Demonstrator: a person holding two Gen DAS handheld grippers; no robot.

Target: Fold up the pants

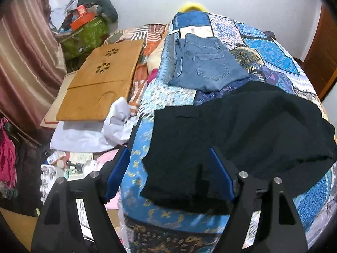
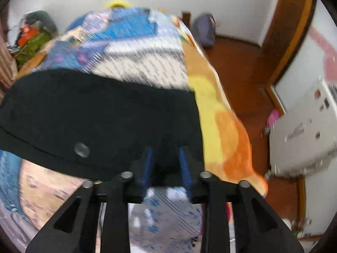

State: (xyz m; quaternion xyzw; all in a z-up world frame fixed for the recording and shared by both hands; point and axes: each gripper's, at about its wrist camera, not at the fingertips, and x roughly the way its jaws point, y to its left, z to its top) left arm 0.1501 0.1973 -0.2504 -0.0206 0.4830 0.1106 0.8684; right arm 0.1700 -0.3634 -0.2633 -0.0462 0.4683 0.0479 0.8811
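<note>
Black pants [image 1: 242,130] lie spread on the patterned bedspread [image 1: 273,48]. Folded blue jeans [image 1: 207,62] lie beyond them. My left gripper [image 1: 168,168] is open at the pants' near left corner, its right finger over the fabric and its left finger off the bed edge. In the right wrist view the black pants [image 2: 94,116] fill the left, with a button [image 2: 82,149] near the waistband. My right gripper [image 2: 166,160] has its blue pads partly apart around the pants' near edge; the view is blurred, so I cannot tell if it grips.
A wooden lap desk [image 1: 101,84] and white cloth [image 1: 118,122] lie left of the bed. Clutter covers the floor [image 1: 63,168]. A curtain [image 1: 25,52] hangs at the left. An orange-yellow blanket [image 2: 221,126] drapes the bed's right edge, above a wooden floor [image 2: 242,63] and a white cabinet [image 2: 305,130].
</note>
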